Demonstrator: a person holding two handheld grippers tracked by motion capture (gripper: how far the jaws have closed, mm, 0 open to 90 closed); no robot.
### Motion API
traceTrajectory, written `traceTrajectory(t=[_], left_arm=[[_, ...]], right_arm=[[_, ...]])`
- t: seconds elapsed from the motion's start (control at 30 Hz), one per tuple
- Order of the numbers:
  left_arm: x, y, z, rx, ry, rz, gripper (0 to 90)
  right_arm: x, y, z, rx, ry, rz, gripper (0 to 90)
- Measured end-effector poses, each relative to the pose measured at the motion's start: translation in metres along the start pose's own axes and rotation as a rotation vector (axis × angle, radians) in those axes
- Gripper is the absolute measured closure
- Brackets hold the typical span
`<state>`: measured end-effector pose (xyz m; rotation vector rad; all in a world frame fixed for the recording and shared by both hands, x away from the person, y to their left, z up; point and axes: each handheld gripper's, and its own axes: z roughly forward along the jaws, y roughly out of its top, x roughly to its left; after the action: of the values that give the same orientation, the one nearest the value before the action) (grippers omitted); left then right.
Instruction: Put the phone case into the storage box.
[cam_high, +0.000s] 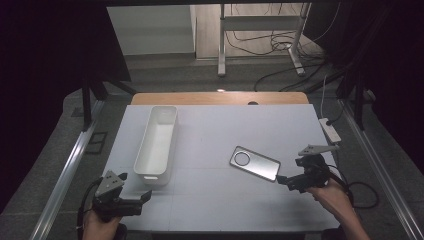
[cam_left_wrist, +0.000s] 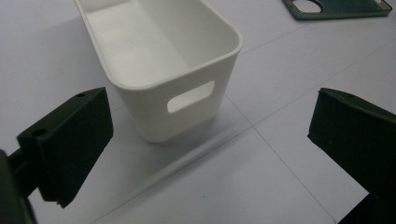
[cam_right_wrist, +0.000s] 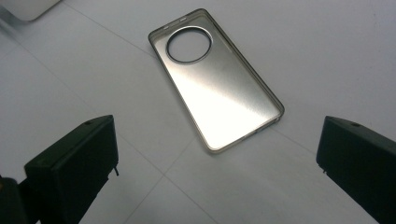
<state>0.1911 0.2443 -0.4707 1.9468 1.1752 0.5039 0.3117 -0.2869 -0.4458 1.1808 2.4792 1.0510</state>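
A metallic grey phone case (cam_high: 254, 163) with a round camera hole lies open side up on the white table (cam_high: 225, 200), right of centre. My right gripper (cam_high: 290, 173) is open just beyond its near right end; in the right gripper view the phone case (cam_right_wrist: 219, 93) lies ahead between the spread jaws of the gripper (cam_right_wrist: 217, 135). A long white bin (cam_high: 156, 145) stands empty at the left. My left gripper (cam_high: 134, 195) is open near the bin's near end, facing the bin's handle slot (cam_left_wrist: 190, 96), and holds nothing. The phone case's edge (cam_left_wrist: 336, 8) shows far off.
A white power strip (cam_high: 330, 130) lies off the table's right edge with its cable. A wooden strip (cam_high: 220, 98) borders the table's far side. Beyond it stand a metal desk frame (cam_high: 260, 22) and floor cables. A corner of the bin (cam_right_wrist: 23, 7) shows at top left.
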Motion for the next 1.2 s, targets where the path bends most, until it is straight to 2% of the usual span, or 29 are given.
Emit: traceTrajectory(t=[0.17, 0.43, 0.57, 0.67, 0.97, 1.0, 1.07, 1.2], left_arm=[[0.0, 0.0, 0.0, -0.001, -0.001, -0.002, 0.8], [0.001, 0.0, 0.0, -0.004, -0.002, -0.007, 0.9], [0.001, 0.0, 0.0, -0.006, -0.002, -0.008, 0.9], [0.001, 0.0, 0.0, -0.007, -0.003, -0.009, 0.8], [0.002, 0.0, 0.0, -0.009, -0.007, -0.01, 0.8], [0.002, 0.0, 0.0, -0.009, -0.008, -0.011, 0.8], [0.002, 0.0, 0.0, -0.009, -0.009, -0.01, 0.8], [0.002, 0.0, 0.0, -0.01, -0.009, -0.011, 0.8]], right_arm=[[0.001, 0.007, 0.005, -0.001, -0.014, -0.024, 0.0], [0.001, 0.016, 0.017, 0.02, -0.025, -0.041, 0.0], [0.003, 0.021, 0.025, 0.036, -0.041, -0.066, 0.0], [0.003, 0.025, 0.03, 0.059, -0.032, -0.059, 0.0], [0.006, 0.032, 0.041, 0.086, -0.049, -0.056, 0.0], [0.005, 0.033, 0.043, 0.095, -0.049, -0.068, 0.0], [0.005, 0.035, 0.046, 0.1, -0.049, -0.05, 0.0], [0.006, 0.039, 0.05, 0.113, -0.044, -0.049, 0.0]])
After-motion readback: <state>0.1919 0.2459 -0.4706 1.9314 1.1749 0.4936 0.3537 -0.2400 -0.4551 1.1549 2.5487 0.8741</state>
